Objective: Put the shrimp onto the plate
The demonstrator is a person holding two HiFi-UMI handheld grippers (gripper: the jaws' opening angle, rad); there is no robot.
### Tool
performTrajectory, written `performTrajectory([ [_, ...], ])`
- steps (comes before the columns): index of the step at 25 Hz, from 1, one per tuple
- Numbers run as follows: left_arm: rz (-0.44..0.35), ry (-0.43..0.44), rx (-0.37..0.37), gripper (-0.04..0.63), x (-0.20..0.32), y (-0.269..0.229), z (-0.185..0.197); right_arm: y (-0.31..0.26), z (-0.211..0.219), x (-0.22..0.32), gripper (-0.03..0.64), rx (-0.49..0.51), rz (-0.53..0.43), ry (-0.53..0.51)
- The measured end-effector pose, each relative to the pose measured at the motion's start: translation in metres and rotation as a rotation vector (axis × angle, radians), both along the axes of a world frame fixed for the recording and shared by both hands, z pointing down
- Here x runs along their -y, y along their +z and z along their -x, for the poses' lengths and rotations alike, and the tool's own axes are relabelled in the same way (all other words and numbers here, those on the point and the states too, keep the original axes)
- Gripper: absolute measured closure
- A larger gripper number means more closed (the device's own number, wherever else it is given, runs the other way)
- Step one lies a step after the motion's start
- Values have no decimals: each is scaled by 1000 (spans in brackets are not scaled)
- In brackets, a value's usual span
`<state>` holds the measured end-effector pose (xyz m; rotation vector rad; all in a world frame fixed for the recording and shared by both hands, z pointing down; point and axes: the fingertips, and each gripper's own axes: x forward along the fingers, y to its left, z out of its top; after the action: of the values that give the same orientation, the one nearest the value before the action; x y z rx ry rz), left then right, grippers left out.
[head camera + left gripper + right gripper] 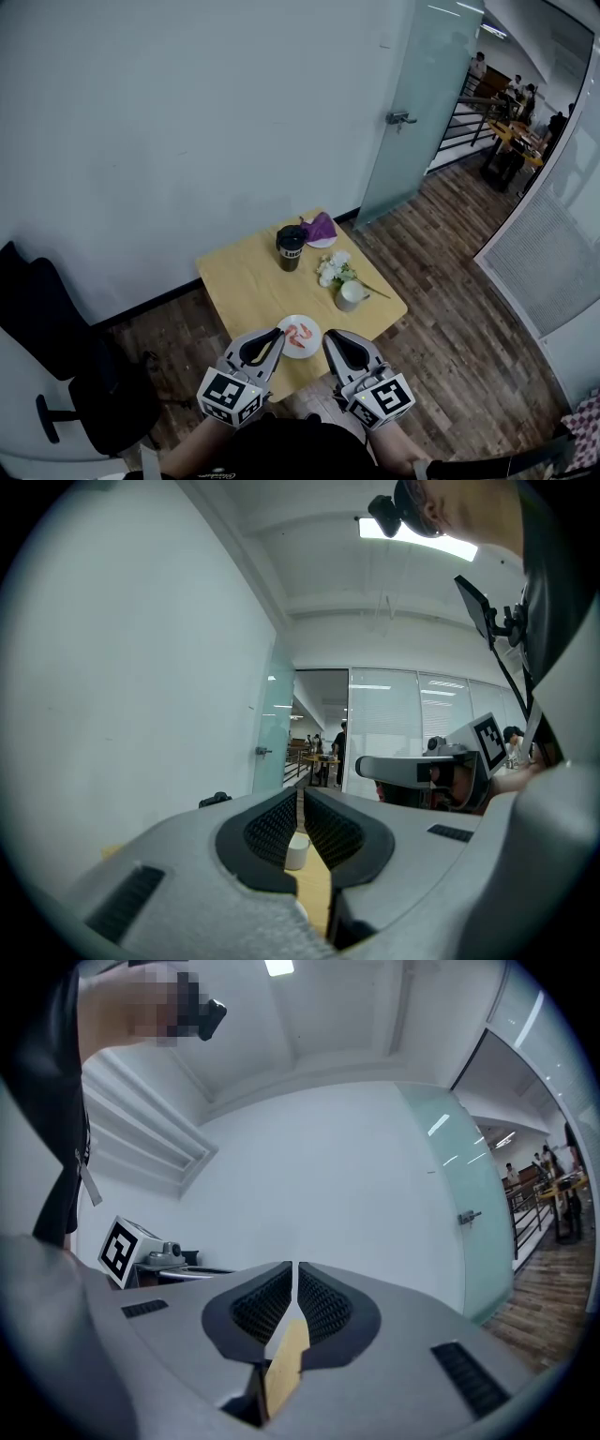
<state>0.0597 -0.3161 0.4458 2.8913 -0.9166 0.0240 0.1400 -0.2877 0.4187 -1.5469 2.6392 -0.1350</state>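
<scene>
head view: a small wooden desk [248, 281] stands against a pale wall. the left tool [278, 333] and right tool [330, 337] are held low at its near edge, one on each side of a white plate [310, 350]. the shrimp [299, 335], pink and curled, already lie on that plate, between the two tool tips and apart from both. farther back are a black mug [291, 247], a purple cloth [321, 227], white flowers [333, 269] and a white cup [352, 294]. a black chair [56, 356] sits at the left.

left gripper view: the jaws are drawn together with only a thin slit between the ribbed pads, and nothing is caught there. through the slit show a strip of desk and the white cup beyond.

right gripper view: here too the jaws are together and empty. only a sliver of desk shows through the gap, with the wall behind.

judging from how things lie, the task looks done or nearly so.

if a shrimp needs moving, it should be light, soft and rather slick, and easy to crush or tear at the tail. the best hold would be across the thick middle of the curl, with a gentle squeeze.
</scene>
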Motion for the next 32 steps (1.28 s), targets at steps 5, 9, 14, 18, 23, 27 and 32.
performTrajectory([
  [5, 4, -5, 1, 572, 2, 0, 2, 2, 2, 1, 601, -3, 7, -8],
  [9, 2, -3, 6, 572, 3, 2, 3, 4, 4, 1, 607, -12, 18, -13],
  [14, 4, -8, 7, 572, 7, 2, 4, 5, 5, 3, 612, -26, 12, -14],
  [18, 5, -10, 4, 572, 9, 1, 5, 6, 6, 3, 614, -28, 20, -17],
  [23, 9, -6, 11, 572, 10, 3, 6, 8, 7, 6, 614, -28, 28, -20],
  [27, 17, 0, 9, 572, 10, 5, 3, 10, 8, 7, 613, -29, 32, -23],
  [32, 25, -2, 4, 572, 12, 5, 5, 11, 9, 9, 614, -25, 37, -24],
])
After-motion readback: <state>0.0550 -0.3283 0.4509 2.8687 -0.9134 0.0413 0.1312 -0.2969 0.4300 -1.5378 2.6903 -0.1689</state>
